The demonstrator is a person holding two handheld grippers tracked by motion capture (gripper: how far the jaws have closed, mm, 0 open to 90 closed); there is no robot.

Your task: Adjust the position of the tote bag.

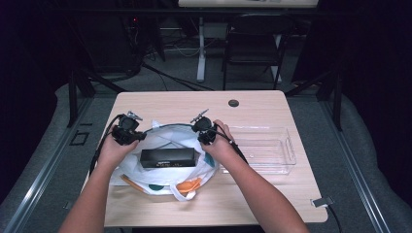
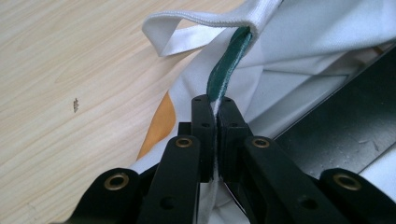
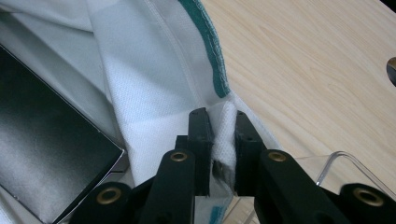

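Dim room, grey floor (image 1: 340, 145), black folding chair (image 1: 253, 46), possibly a desk leg (image 1: 200, 48) behind

The table (image 1: 252, 104) is evenly lit amid dark surroundings, while the close gripper views look slightly soft.

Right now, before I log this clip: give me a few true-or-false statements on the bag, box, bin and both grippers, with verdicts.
1. The left gripper is shut on the bag. True.
2. The right gripper hangs open above bare table. False: it is shut on the bag's fabric.
3. The black box lies in the clear bin. False: the box lies on the bag; the bin beside it looks empty.
4. The bin sits on the right-gripper side of the bag. True.
5. The bag is plain white. False: it has green trim and orange patches.
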